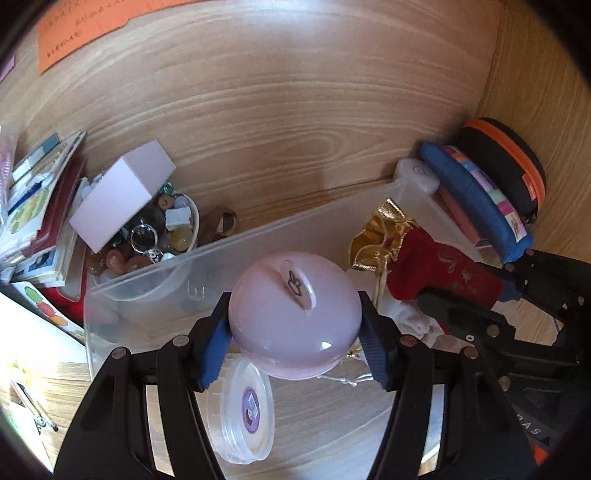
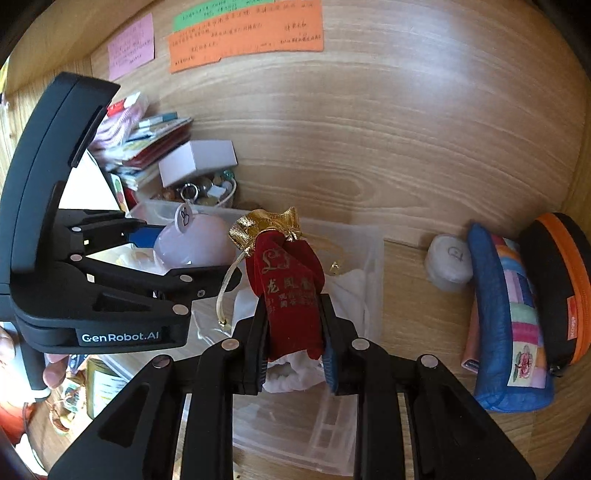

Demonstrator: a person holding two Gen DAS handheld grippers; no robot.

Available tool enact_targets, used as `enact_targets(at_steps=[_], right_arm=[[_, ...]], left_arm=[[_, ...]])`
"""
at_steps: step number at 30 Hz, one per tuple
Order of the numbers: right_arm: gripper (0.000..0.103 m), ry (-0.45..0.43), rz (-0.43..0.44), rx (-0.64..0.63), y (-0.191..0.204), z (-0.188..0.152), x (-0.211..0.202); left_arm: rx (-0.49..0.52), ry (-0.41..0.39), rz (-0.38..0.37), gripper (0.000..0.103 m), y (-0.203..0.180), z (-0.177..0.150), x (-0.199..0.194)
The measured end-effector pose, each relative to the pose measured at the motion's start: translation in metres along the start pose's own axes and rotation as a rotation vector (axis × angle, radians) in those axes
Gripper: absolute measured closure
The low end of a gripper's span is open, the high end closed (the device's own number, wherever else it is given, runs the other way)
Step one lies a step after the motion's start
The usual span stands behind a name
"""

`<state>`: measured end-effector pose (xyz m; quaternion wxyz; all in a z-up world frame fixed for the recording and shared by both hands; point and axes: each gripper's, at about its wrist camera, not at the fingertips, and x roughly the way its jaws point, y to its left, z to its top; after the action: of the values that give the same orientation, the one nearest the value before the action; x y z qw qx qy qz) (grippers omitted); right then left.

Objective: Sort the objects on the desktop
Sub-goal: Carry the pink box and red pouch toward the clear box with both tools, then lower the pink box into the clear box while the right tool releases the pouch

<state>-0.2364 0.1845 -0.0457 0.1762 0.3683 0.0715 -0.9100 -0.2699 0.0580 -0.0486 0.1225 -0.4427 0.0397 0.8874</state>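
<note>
My left gripper [image 1: 294, 334] is shut on a round pale-pink case [image 1: 280, 306] with a white tab on its top, holding it by its sides over a clear plastic bin [image 1: 147, 291]. Inside the bin lie a clear lidded tub with a purple label [image 1: 247, 402] and white cloth [image 2: 288, 373]. My right gripper [image 2: 294, 321] is shut on a red velvet pouch [image 2: 288, 273] with a gold top, also above the bin [image 2: 365, 251]. In the right wrist view the left gripper [image 2: 184, 251] and the pink case [image 2: 199, 243] are at the left. The right gripper [image 1: 476, 291] and the pouch [image 1: 436, 266] show at the right of the left wrist view.
Behind the bin stand a bowl of beads and trinkets [image 1: 159, 229], a pale box [image 1: 122, 195] and a stack of books [image 1: 40, 206]. At the right wall lean a blue patchwork pouch [image 2: 506, 314], a black-and-orange zip case [image 2: 557, 280] and a white roll [image 2: 448, 262]. Paper notes [image 2: 243, 33] hang on the back panel.
</note>
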Motion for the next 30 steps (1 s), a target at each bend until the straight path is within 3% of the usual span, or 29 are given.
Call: enact_targets(at_steps=[15,20,23,30], right_arm=[[0.075,0.019,-0.054,-0.071,0.014,-0.006,0.01],[0.066,0.012,-0.076,-0.089,0.018,-0.008,0.01],[0.055,0.001,-0.089,-0.091,0.019,-0.008,0.008],[0.04,-0.033,-0.093,-0.083,0.019,-0.007,0.001]], left_arm=[[-0.015,0.03,-0.011,0.04,0.005,-0.001,0.002],[-0.014,0.028,-0.008,0.04,0.006,-0.001,0.003],[-0.014,0.023,-0.006,0.04,0.008,-0.002,0.0],[-0.015,-0.017,0.002,0.03,0.01,-0.002,-0.013]])
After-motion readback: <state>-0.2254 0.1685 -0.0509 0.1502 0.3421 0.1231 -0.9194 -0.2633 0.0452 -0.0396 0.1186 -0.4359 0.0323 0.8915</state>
